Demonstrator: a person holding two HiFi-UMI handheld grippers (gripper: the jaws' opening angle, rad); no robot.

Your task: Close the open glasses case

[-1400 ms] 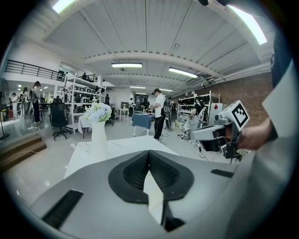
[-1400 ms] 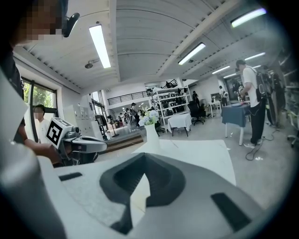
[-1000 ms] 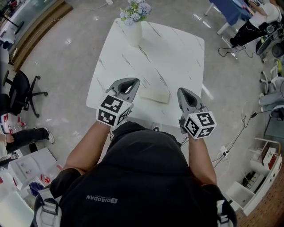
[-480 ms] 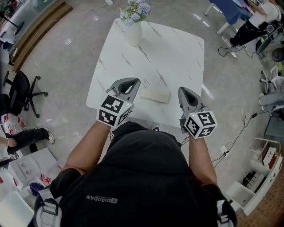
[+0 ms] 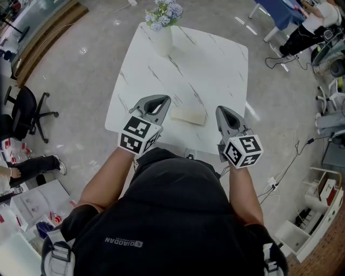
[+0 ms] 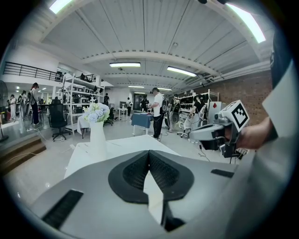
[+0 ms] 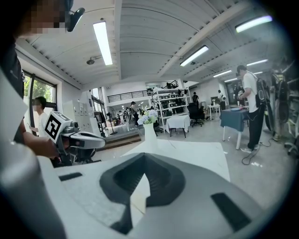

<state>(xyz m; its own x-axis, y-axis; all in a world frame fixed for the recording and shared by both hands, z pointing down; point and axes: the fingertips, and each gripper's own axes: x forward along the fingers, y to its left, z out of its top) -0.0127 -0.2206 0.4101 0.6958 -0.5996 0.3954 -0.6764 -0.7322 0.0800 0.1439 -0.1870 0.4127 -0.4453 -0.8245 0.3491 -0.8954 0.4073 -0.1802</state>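
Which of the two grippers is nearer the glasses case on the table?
The left gripper: in the head view its side nearly meets the cream glasses case, while the right gripper leaves a clear gap.

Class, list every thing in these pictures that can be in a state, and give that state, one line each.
left gripper: shut, nothing between its jaws.
right gripper: shut, nothing between its jaws.
glasses case: lying flat on the table, between the two, touched by neither; open or shut cannot be told.
vase: upright at the far edge, holding flowers.
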